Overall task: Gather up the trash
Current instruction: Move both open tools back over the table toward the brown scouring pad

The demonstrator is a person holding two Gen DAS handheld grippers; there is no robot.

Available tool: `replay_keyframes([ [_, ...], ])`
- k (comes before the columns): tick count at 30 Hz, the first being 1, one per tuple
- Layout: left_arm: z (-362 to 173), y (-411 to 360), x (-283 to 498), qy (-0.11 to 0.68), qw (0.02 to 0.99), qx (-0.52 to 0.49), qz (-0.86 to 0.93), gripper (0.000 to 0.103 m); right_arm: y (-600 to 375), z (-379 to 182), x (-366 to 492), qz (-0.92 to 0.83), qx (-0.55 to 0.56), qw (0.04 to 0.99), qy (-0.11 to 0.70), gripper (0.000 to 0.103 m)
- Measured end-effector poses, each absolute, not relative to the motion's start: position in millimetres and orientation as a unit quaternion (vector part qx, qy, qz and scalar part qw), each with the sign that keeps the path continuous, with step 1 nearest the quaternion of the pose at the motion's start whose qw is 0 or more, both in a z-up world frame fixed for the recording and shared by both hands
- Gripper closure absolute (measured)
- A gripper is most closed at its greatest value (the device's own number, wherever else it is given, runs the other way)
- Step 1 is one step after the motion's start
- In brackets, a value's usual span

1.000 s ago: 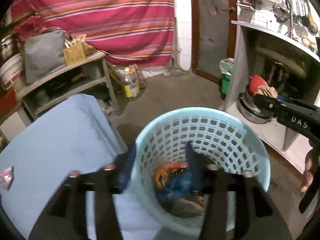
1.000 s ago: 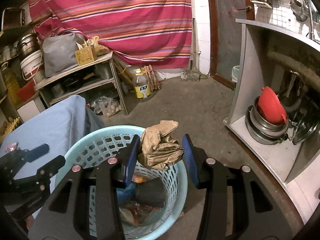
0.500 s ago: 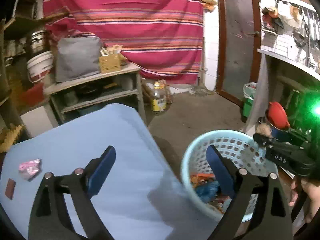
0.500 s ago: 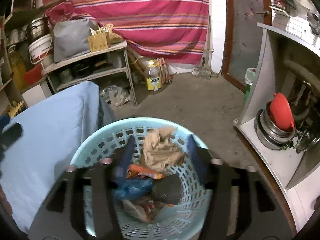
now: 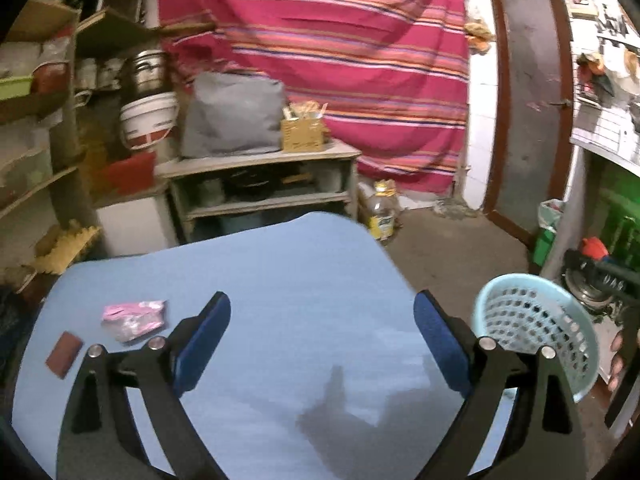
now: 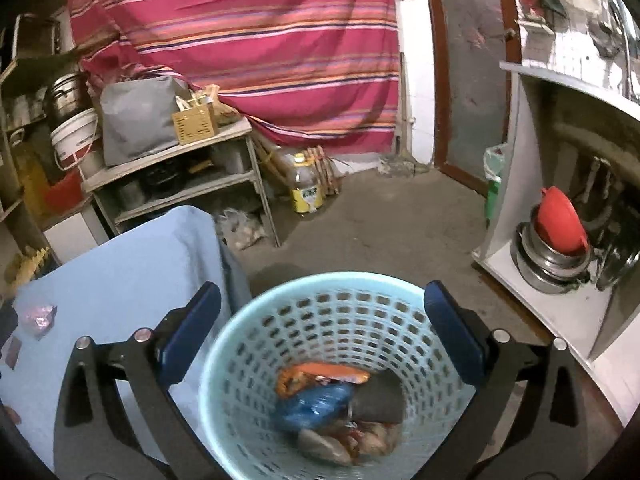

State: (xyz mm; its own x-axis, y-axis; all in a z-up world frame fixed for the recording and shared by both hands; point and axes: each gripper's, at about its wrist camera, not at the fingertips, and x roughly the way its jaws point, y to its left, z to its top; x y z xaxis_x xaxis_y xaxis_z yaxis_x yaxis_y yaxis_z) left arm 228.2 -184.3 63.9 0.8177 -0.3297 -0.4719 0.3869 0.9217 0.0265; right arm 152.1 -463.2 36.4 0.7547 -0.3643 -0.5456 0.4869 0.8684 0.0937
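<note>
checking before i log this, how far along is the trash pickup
Mostly done. Several wrappers and a blue bag already lie in the light blue basket. Nothing is in hand: the left gripper is open and empty over the blue table, and the right gripper is opening above the basket with nothing between its jaws. Left on the table: a pink wrapper and a small brown packet.
</note>
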Motion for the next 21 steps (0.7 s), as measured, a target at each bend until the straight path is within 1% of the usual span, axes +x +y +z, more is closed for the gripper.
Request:
replay_keyframes([
  [7, 51.3, -110.7, 248.7, 0.256, 0.954, 0.063, -0.141, 0.012, -414.8, 26.1, 193.3, -0.242, 0.069, 0.923, 0.291, 0.004],
  [9, 48.9, -88.0, 255.7, 0.252, 0.959, 0.059, -0.12, 0.008, -399.1, 26.1, 202.9, -0.233, 0.064, 0.928, 0.283, 0.004],
  [10, 48.0, -79.2, 256.7, 0.247, 0.961, 0.058, -0.107, 0.004, -393.0, 26.2, 205.8, -0.23, 0.061, 0.93, 0.279, 0.004],
  [13, 40.4, -48.9, 262.6, 0.239, 0.967, 0.059, -0.066, 0.004, -373.6, 25.8, 220.9, -0.215, 0.057, 0.934, 0.28, 0.004],
  [17, 22.7, -12.2, 281.2, 0.275, 0.959, 0.058, -0.036, 0.004, -346.2, 19.1, 242.9, -0.199, 0.05, 0.934, 0.294, 0.004],
  [21, 7.2, 29.2, 302.3, 0.315, 0.948, 0.024, -0.021, 0.004, -320.7, 11.3, 266.5, -0.186, 0.044, 0.927, 0.323, 0.004],
])
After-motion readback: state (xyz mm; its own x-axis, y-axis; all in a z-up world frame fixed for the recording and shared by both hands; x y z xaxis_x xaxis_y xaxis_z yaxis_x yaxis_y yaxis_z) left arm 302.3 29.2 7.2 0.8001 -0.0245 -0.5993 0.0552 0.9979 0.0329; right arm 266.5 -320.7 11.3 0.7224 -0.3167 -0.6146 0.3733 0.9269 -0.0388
